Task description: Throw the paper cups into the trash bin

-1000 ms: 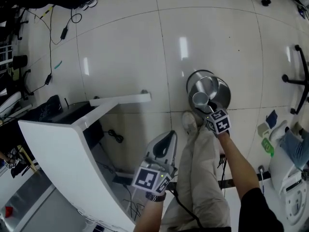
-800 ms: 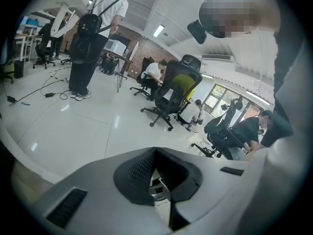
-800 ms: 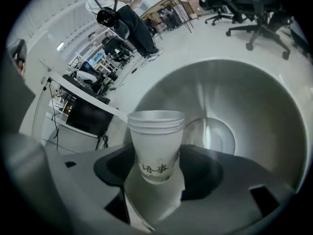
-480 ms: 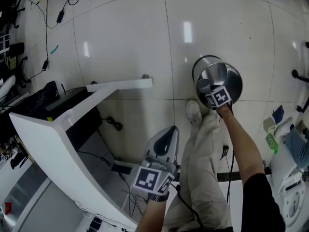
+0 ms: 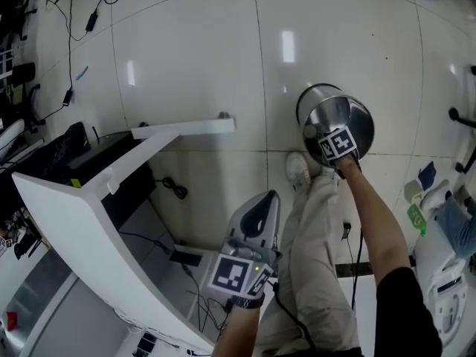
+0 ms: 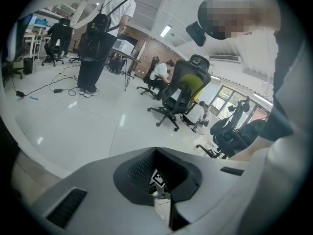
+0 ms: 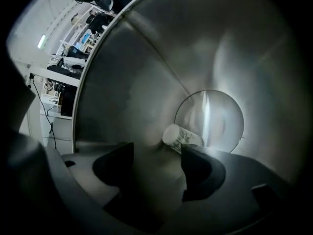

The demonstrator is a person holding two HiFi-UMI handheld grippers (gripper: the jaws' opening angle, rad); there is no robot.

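Observation:
A round steel trash bin (image 5: 362, 121) stands on the tiled floor just past the person's shoe. My right gripper (image 5: 320, 130) hangs over its mouth, pointing down into it, with a pale paper cup (image 5: 309, 131) at its tip. In the right gripper view the gripper (image 7: 156, 168) has just been opening; a blurred cup (image 7: 151, 153) sits loose between the dark pads (image 7: 200, 173). Another white printed cup (image 7: 180, 136) lies on its side deep in the bin (image 7: 146, 58). My left gripper (image 5: 264, 201) (image 6: 159, 192) hangs shut and holds nothing, beside the person's leg.
A white desk (image 5: 97, 222) juts out at the left, with cables (image 5: 177, 193) on the floor beneath it. The person's shoe (image 5: 296, 171) rests beside the bin. Office chairs (image 6: 181, 94) and standing people (image 6: 100, 38) fill the room farther off.
My right gripper has sunk and tipped down toward the bin's mouth with the cup. The left gripper dropped slightly and then stayed still.

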